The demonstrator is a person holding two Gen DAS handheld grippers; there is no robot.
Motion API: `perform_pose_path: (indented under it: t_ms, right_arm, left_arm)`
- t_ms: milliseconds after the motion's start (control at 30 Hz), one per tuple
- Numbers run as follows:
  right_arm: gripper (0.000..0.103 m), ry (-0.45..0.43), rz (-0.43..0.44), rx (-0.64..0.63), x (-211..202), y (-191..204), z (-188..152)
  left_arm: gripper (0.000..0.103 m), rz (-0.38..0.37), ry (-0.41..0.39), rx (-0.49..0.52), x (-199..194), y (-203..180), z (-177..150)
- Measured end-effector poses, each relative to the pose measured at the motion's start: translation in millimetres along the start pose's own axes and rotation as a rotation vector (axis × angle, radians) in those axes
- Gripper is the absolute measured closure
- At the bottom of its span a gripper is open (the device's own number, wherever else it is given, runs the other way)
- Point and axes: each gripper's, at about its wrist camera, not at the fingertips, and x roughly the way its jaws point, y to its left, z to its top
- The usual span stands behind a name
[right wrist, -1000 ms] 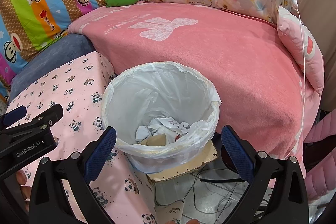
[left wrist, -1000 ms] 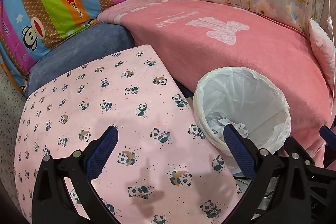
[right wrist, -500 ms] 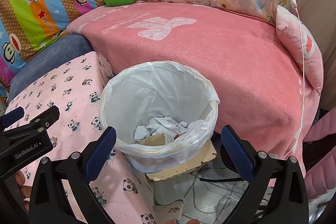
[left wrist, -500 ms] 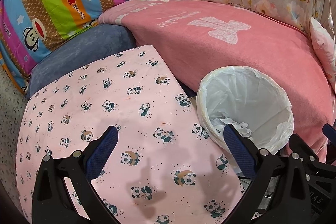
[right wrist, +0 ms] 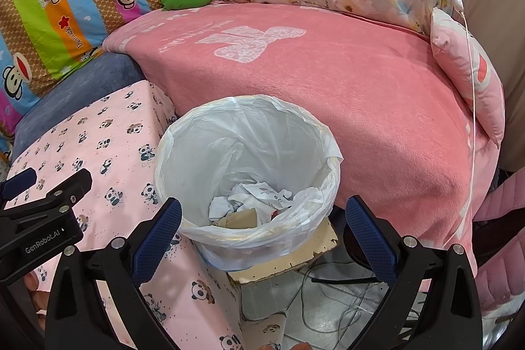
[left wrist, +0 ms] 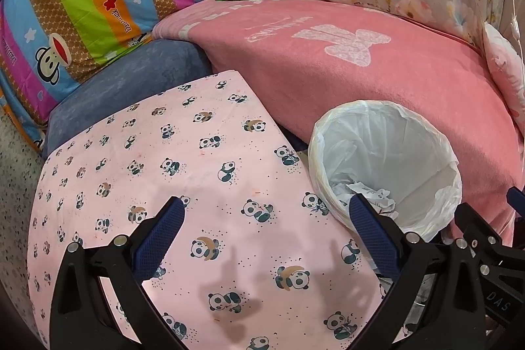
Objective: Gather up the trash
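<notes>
Left gripper [left wrist: 265, 218] hangs over the panda-print cloth [left wrist: 170, 166], jaws wide apart with nothing between them; the white-lined trash bin [left wrist: 387, 133] stands just right of its right finger, off the cloth's right edge. Right gripper [right wrist: 262, 218] is likewise spread and empty, with the bin's [right wrist: 249, 133] near rim sitting between its two blue fingertips and crumpled paper [right wrist: 252, 197] lying in the bottom of the liner. The bin rests on a worn board [right wrist: 295, 255], with the pink blanket [right wrist: 328, 81] on its far side.
</notes>
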Motion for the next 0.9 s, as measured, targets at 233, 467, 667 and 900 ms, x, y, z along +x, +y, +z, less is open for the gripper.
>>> perform_pose_path:
  t_ms: [233,467,667,900]
  right_arm:
    - [0.004,0.001,0.000,0.000,0.4,0.4,0.3]
    - [0.004,0.002,-0.002,0.002,1.0,-1.6,0.4]
    - [0.004,0.003,-0.003,0.002,1.5,-3.3,-0.5]
    - [0.004,0.003,-0.004,0.002,1.9,-4.1,-0.7]
  left_arm:
    - [0.007,-0.002,0.002,0.007,1.7,-0.2,0.5]
    - [0.007,-0.004,0.004,0.009,2.0,-0.9,0.1]
    - [0.007,-0.006,0.007,0.011,2.9,-1.4,-0.1]
    - [0.007,-0.013,0.002,0.023,3.2,-2.0,-1.6]
